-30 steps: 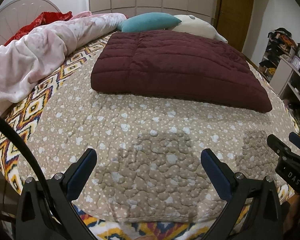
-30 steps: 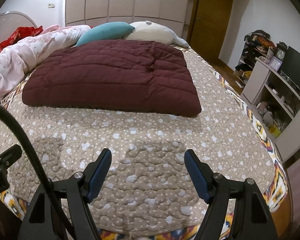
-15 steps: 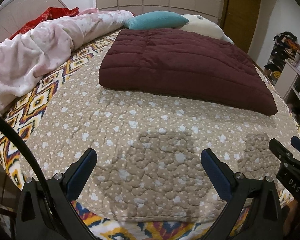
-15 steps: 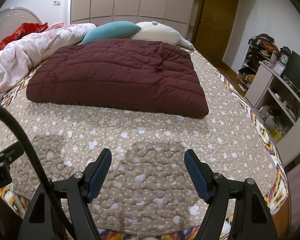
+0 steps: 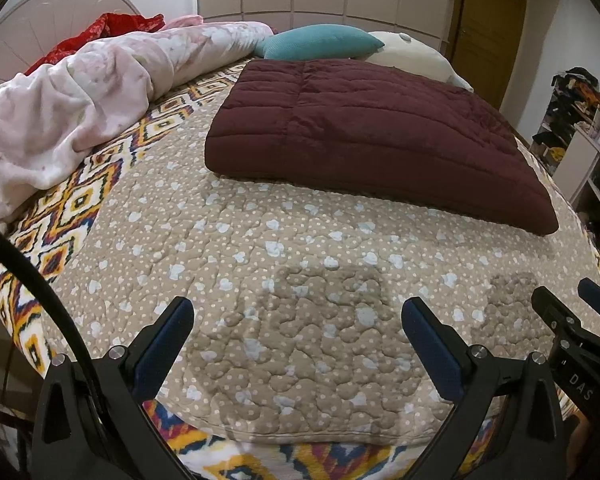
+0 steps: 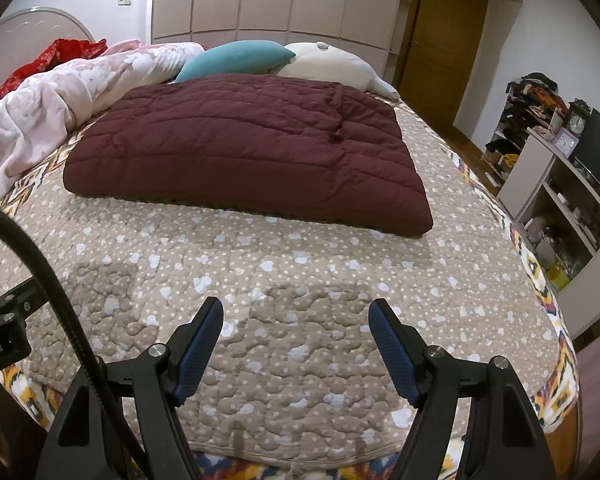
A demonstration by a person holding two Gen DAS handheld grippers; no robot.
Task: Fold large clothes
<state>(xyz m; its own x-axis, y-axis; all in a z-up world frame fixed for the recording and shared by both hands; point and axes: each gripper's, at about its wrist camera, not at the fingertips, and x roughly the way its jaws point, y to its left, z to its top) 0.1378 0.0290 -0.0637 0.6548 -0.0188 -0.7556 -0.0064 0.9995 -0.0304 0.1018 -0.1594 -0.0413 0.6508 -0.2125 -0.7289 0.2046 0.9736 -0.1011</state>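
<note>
The right gripper (image 6: 296, 332), jaws spread and empty, hangs over the spotted bedspread (image 6: 340, 264) short of the folded maroon quilt (image 6: 244, 152).

Both wrist views look down the bed (image 5: 260, 240) from its foot, sharing it.

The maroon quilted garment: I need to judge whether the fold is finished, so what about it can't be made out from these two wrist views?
- Maroon quilted garment: its underside and inner layers are hidden by its own top layer in both views.
- Its far edge, left wrist view: it runs behind the teal pillow and cream pillow.
- Sleeves, collar or hood: none shows in either view, so the type of garment is unclear.
</note>
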